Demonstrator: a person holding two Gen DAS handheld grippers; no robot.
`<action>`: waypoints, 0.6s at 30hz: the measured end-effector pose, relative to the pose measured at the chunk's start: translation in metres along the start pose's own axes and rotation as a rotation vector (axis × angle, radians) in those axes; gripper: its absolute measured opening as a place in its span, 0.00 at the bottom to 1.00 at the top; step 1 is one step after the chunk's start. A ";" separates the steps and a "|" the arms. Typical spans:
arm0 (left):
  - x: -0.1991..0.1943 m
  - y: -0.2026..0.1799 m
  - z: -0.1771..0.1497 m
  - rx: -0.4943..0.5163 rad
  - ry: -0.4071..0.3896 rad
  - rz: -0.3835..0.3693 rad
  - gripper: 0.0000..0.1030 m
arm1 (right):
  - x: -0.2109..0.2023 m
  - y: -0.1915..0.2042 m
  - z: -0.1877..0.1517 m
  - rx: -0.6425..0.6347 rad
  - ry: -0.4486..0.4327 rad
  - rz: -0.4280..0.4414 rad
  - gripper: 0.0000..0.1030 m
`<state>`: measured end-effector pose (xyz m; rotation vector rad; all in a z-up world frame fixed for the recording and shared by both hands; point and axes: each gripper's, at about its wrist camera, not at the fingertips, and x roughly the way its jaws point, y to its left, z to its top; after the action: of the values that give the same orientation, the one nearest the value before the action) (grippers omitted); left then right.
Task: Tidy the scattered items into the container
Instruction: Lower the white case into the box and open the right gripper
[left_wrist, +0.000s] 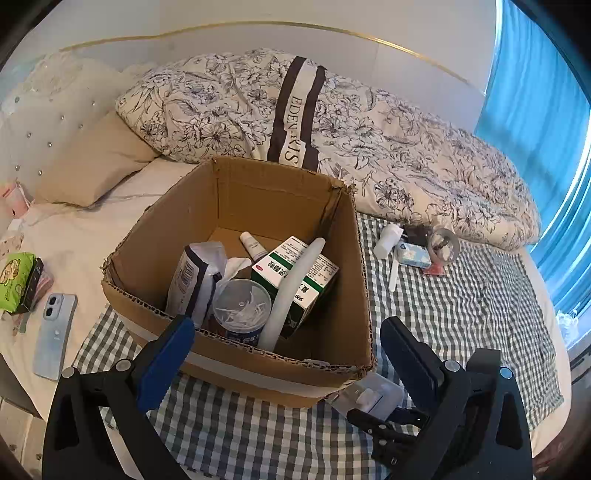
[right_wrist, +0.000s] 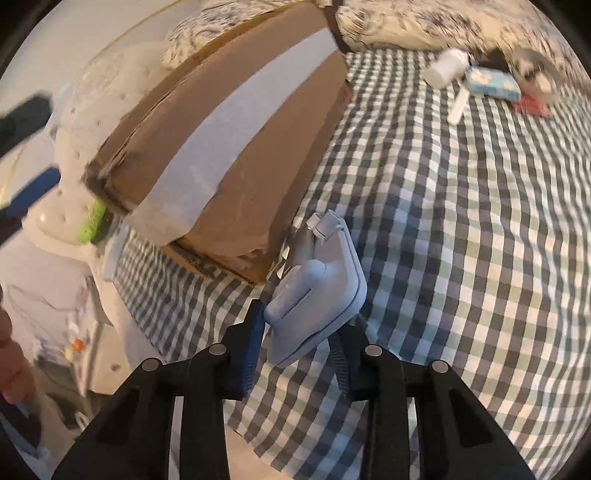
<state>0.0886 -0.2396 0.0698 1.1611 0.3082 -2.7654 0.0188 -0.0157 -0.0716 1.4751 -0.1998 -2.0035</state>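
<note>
An open cardboard box (left_wrist: 236, 192) stands on a checked cloth on the bed. It holds a green-and-white medicine box (left_wrist: 295, 275), a tub of floss picks (left_wrist: 242, 308), a white packet (left_wrist: 195, 273), a small bottle (left_wrist: 251, 245) and a long white tube (left_wrist: 291, 291). My left gripper (left_wrist: 288, 350) is open at the box's near wall with nothing between its fingers. Beside the box's (right_wrist: 236, 140) near corner, my right gripper (right_wrist: 295, 332) is shut on a pale plastic piece (right_wrist: 317, 280). That pale plastic piece (left_wrist: 369, 397) also shows low in the left wrist view.
Past the box lie a white bottle (left_wrist: 386, 240), a blue tissue pack (left_wrist: 413, 256), a tape roll (left_wrist: 445, 245), a white stick (left_wrist: 393, 275) and a small red item (left_wrist: 434, 271). A phone (left_wrist: 55, 332) and a green packet (left_wrist: 16, 280) sit left. A flowered duvet (left_wrist: 369, 147) lies behind.
</note>
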 end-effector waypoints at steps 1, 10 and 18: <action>0.000 0.001 0.000 0.000 0.001 -0.001 1.00 | 0.002 -0.005 0.001 0.023 -0.001 0.012 0.33; 0.003 -0.001 -0.005 0.007 0.015 0.003 1.00 | 0.031 -0.019 0.003 0.209 0.013 0.154 0.28; -0.003 0.004 -0.001 -0.022 -0.013 0.041 1.00 | -0.062 -0.001 0.000 0.066 -0.151 0.026 0.25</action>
<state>0.0924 -0.2432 0.0702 1.1311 0.3096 -2.7262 0.0291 0.0202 -0.0222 1.3543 -0.3493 -2.1059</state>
